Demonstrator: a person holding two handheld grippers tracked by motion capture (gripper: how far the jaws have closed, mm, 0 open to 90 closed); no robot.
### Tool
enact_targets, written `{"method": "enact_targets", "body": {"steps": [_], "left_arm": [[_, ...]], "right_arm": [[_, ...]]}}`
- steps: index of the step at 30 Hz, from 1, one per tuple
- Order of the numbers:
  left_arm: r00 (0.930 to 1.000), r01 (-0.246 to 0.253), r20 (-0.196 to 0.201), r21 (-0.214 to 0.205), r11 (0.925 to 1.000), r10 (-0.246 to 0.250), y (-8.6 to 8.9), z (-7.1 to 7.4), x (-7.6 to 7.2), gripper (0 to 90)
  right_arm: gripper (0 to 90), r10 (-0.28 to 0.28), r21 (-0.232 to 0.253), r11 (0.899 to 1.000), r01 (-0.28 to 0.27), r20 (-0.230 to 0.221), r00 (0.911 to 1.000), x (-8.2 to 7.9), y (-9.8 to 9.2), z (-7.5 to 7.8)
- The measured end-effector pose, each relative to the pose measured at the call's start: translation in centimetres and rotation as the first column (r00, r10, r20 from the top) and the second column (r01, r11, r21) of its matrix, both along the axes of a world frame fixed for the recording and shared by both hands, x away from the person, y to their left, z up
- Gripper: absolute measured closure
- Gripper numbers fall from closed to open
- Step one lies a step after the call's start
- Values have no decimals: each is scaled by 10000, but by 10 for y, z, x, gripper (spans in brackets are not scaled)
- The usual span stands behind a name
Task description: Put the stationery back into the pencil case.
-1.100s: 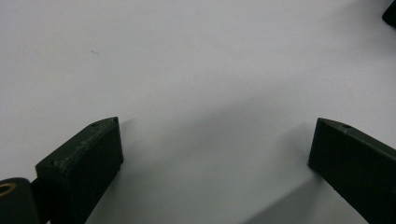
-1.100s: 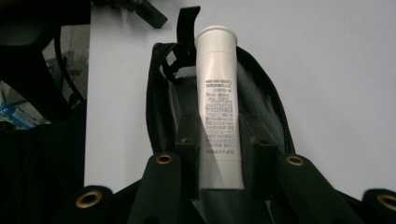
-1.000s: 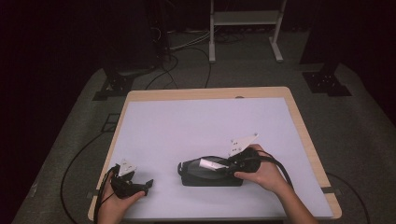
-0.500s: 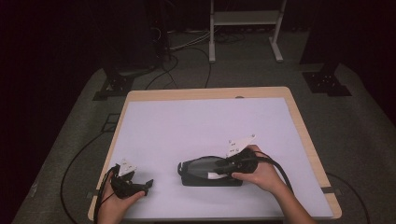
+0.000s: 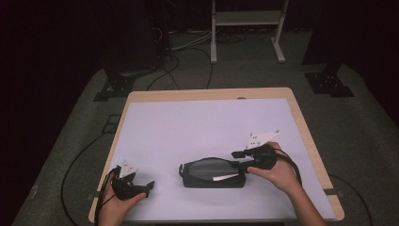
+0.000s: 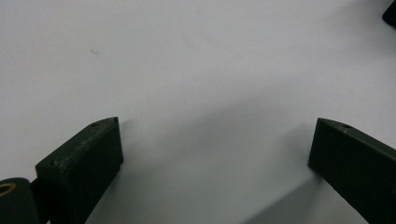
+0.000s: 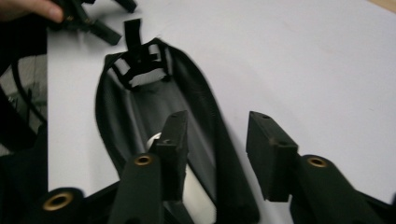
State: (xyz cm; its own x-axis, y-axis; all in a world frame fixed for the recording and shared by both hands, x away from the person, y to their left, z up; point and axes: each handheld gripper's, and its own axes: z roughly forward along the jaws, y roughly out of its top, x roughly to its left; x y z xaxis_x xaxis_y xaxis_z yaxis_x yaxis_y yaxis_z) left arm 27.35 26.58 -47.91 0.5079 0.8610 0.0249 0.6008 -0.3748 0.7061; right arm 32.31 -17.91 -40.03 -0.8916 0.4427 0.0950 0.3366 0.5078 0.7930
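The black pouch [image 5: 212, 173] lies lengthwise across the desk [image 5: 197, 127], its right end at the right hand-held gripper [image 5: 241, 159], whose jaws have just been opening, one inside its mouth, gripping nothing.

left tool [image 5: 141, 186]: black, grey three-cornered plate, trailing black cable | right tool [image 5: 239, 159]: black, brass-coloured screws
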Motion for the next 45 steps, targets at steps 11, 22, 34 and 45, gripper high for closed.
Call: {"method": "enact_targets", "body": {"steps": [11, 22, 34, 45], "left_arm": [[10000, 0, 13, -8, 10000, 0, 0, 0, 0, 19], [10000, -1, 11, -8, 10000, 1, 0, 0, 0, 19], [10000, -5, 31, -5, 10000, 5, 0, 0, 0, 19], [10000, -1, 39, 0, 10000, 1, 0, 0, 0, 19]], "right_arm": [[394, -1630, 313, 9862, 1626, 100, 9866, 6, -32, -2], [332, -2785, -375, 9595, 2792, 216, 9602, -5, -61, -18], [286, -3686, -695, 9272, 3680, 44, 9296, -24, -97, -42], [252, -4438, -1664, 8828, 4394, 116, 8961, -34, -117, -66]]}}
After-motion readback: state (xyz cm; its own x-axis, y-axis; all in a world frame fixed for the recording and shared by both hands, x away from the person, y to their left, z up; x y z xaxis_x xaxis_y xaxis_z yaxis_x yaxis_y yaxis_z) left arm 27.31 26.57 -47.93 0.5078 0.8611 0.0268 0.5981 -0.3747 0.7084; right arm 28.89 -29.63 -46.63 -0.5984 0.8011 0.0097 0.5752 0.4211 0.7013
